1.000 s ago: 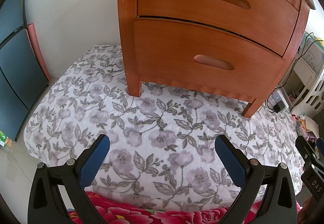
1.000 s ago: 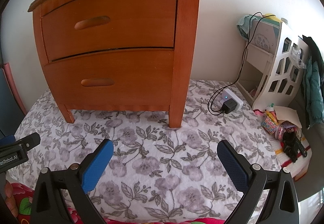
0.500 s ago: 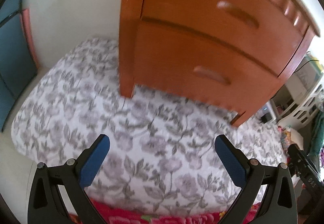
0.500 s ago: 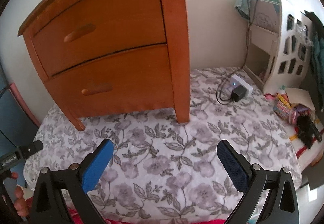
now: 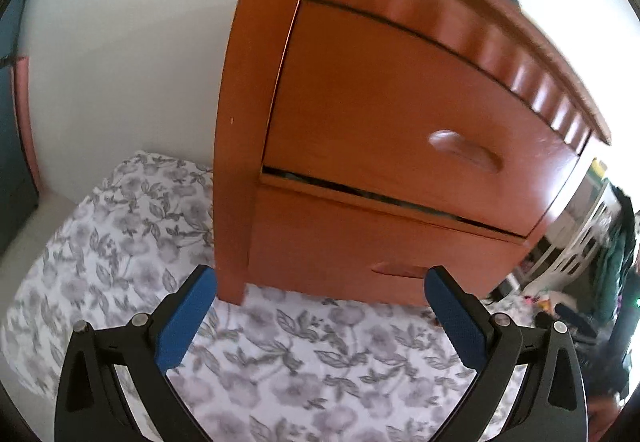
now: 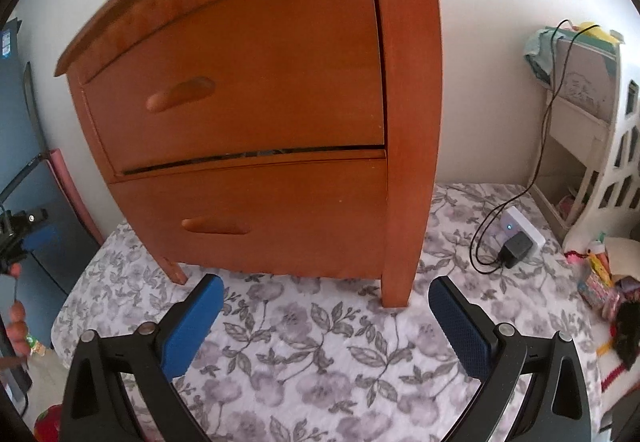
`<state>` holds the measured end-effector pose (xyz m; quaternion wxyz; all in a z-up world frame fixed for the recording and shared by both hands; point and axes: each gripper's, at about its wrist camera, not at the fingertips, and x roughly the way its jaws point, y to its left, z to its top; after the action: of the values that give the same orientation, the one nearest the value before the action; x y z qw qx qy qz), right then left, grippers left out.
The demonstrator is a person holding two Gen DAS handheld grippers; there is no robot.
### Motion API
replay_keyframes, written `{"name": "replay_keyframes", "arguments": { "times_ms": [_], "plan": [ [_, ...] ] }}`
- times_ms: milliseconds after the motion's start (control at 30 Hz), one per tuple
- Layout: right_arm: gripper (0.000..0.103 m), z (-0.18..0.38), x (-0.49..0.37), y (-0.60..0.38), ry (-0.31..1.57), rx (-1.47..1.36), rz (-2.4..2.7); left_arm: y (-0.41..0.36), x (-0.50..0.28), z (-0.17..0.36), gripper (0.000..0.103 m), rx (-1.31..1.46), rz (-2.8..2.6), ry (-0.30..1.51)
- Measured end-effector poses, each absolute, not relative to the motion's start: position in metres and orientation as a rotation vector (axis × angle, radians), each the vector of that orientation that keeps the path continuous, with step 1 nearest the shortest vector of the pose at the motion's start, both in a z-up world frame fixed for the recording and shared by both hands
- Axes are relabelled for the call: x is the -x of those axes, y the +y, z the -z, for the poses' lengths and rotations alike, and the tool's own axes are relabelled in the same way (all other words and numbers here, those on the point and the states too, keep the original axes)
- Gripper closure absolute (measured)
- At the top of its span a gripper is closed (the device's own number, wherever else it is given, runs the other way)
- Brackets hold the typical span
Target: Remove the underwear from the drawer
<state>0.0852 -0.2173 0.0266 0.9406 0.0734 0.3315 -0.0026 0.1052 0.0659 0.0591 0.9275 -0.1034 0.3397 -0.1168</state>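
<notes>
An orange wooden nightstand [image 5: 240, 146] [image 6: 408, 122] stands on a floral quilt. Both of its drawers are closed: the top drawer [image 5: 380, 114] [image 6: 248, 74] and the bottom drawer [image 5: 344, 242] [image 6: 280, 210], each with an oval wooden handle [image 5: 464, 152] [image 6: 180, 94]. No underwear is visible. My left gripper [image 5: 320, 306] is open and empty, low in front of the bottom drawer. My right gripper [image 6: 324, 310] is open and empty, just short of the nightstand's right front leg [image 6: 396, 282].
The grey floral quilt [image 5: 304, 354] [image 6: 320, 342] covers the floor area. A white power strip with a black charger and cable [image 6: 516, 242] lies right of the nightstand. A white shelf unit [image 6: 600, 146] and small clutter [image 6: 600, 282] stand at the right. Dark panels [image 6: 24, 146] lean at the left.
Both grippers have moved closer to the nightstand and tilted upward, so it looms larger. Their jaws have stayed open and empty.
</notes>
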Motion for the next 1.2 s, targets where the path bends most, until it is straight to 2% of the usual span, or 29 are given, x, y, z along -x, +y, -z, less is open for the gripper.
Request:
{"name": "replay_keyframes", "arguments": {
  "times_ms": [233,567,1200],
  "plan": [
    [0.0,-0.019,-0.126,-0.232,0.692,-0.136,-0.057,0.089,-0.161,-0.041,0.0,0.268,0.253,0.767],
    [0.0,-0.003,-0.171,-0.239,0.697,-0.067,-0.172,0.073,-0.204,-0.012,0.0,0.188,0.387,0.832],
    [0.0,0.008,-0.191,-0.232,0.683,0.004,-0.241,0.06,-0.223,-0.009,0.0,0.098,0.474,0.837]
  ]
}}
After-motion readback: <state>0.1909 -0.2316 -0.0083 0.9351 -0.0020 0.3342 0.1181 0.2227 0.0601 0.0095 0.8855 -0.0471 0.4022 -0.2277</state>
